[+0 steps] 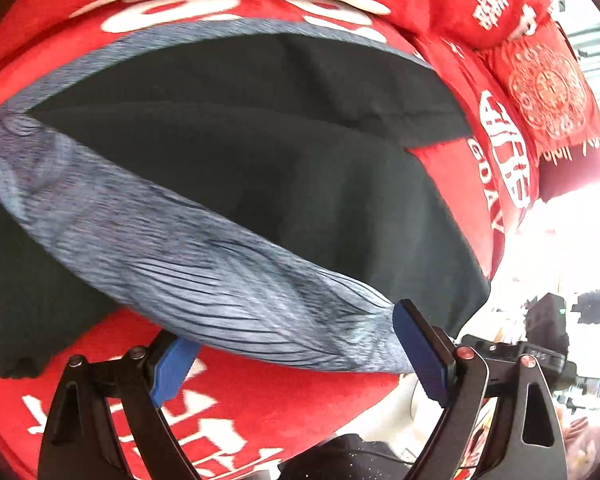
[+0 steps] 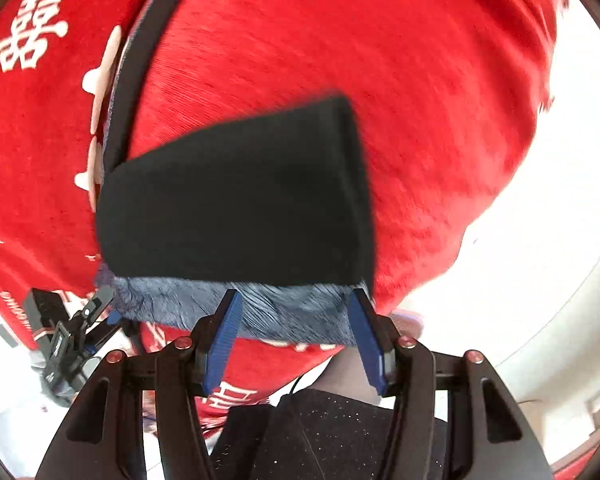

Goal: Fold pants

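Left claw point(image 1: 296, 354) is spread wide, its blue pads point(image 1: 418, 350) standing either side of the grey ribbed waistband point(image 1: 204, 264) w/o pressing it, so nothing is pinched; the band lies slack across the gap. Right claw point(image 2: 296, 336) is spread too, about halfway, with the same waistband point(image 2: 292, 308) between its pads point(image 2: 224, 340) but no squeeze visible (blurred, so contact at the right pad is hard to judge).

Beyond the waistband lie the black pants point(image 1: 260, 160), doubled on themselves, resting on a red blanket point(image 1: 260, 404) w/ white lettering. In the right wrist view the pants point(image 2: 236, 204) form a compact dark block just past the band. Judging by this, both claws sit at the waist end because that edge gives a firm hem to lift for the next fold. A red tasselled cloth point(image 1: 544, 92) lies beyond the pants, well apart from the waistband.
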Demonstrator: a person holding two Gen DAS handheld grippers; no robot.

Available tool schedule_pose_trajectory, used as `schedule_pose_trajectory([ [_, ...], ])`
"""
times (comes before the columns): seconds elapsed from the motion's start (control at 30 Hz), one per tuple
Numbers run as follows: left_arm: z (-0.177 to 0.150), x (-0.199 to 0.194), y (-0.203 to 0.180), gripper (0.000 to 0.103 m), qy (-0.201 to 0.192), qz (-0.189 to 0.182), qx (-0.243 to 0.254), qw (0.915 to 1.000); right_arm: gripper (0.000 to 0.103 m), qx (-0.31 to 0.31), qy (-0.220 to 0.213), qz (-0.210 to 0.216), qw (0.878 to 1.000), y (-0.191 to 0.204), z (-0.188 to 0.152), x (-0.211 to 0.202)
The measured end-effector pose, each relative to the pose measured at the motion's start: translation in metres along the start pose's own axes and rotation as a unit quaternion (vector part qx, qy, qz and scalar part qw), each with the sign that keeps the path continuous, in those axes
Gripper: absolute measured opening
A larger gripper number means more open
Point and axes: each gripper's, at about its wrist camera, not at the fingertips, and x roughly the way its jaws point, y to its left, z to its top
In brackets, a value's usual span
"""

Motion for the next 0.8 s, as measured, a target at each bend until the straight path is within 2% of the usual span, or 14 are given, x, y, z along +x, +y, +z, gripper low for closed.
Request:
schedule_pose_trajectory([
  [0.07,-0.004,0.006,-0.003,0.092,0.002,0.002,0.006,1.0,0.059,0.01,0.003,0.028,1.0,-0.011,-0.004,0.006],
  [0.13,-0.005,0.014,-0.006,0.092,0.009,-0.002,0.004,0.9999,0.059,0.018,0.008,0.036,0.999,-0.017,-0.005,0.013],
  [0.2,-0.007,0.018,-0.007,0.092,0.01,0.003,0.001,0.9999,0.059,0.021,0.008,0.02,1.0,-0.028,-0.003,0.011],
  [0.3,-0.01,0.018,-0.008,0.092,0.011,0.002,-0.006,0.9999,0.059,-0.009,0.016,0.007,1.0,-0.031,-0.006,0.012],
  [0.37,-0.01,0.018,-0.007,0.092,0.01,0.001,-0.015,0.9998,0.059,-0.019,0.049,0.02,0.998,-0.032,-0.003,0.02],
  [0.4,-0.01,0.017,-0.005,0.092,0.009,0.001,-0.017,0.9998,0.052,-0.016,0.066,0.032,0.997,-0.033,0.0,0.023],
  [0.43,-0.01,0.018,-0.005,0.092,0.008,0.004,-0.02,0.9998,0.039,-0.015,0.071,0.051,0.996,-0.034,0.001,0.021],
  [0.47,-0.01,0.017,-0.004,0.089,0.007,0.008,-0.021,0.9997,0.011,-0.016,0.073,0.062,0.995,-0.029,0.003,0.02],
  [0.5,-0.007,0.016,-0.008,0.071,0.003,0.012,-0.021,0.9997,0.005,-0.02,0.069,0.078,0.994,-0.024,0.007,0.015],
  [0.57,-0.002,0.014,-0.015,0.051,0.011,-0.002,-0.02,0.9997,0.005,-0.037,0.059,0.098,0.993,-0.006,0.014,0.0],
  [0.63,0.004,0.006,-0.023,0.051,0.0,-0.002,-0.019,0.9998,0.005,-0.064,0.047,0.128,0.989,0.031,0.029,-0.021],
  [0.8,0.039,-0.02,-0.036,0.051,-0.035,-0.008,-0.031,0.9989,0.004,-0.128,0.016,0.162,0.978,0.103,0.083,-0.063],
])
